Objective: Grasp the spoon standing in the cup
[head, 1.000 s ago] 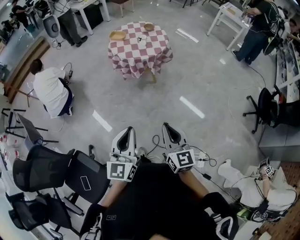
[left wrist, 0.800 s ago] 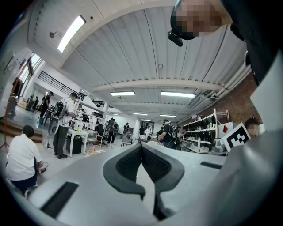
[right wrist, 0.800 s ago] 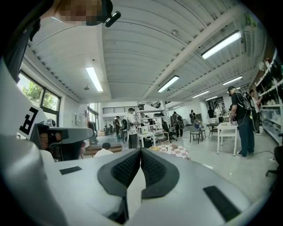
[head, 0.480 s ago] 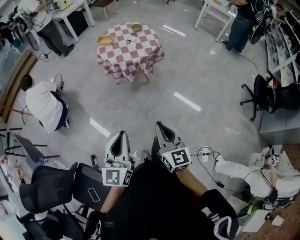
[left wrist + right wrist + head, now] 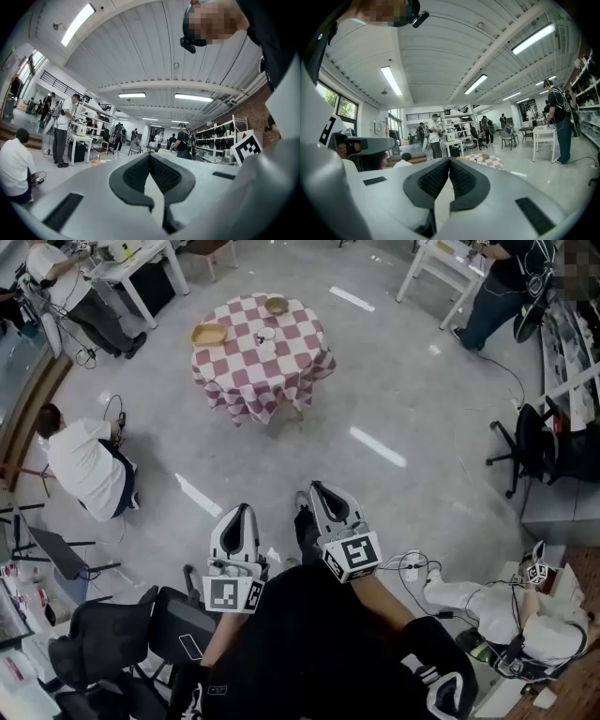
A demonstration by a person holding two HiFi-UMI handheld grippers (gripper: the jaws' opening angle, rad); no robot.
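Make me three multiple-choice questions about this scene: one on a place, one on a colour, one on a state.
1. Where is the table?
A. Far ahead across the floor.
B. Right below the camera.
C. Out of view.
2. Its cloth is:
A. plain blue.
B. red and white checks.
C. green stripes.
3. The left gripper and right gripper are:
A. wide open.
B. holding a spoon.
C. shut, empty.
Answers: A, open floor lies between it and both grippers; B, the checks show in the head view; C, each gripper view shows it closed, nothing between.
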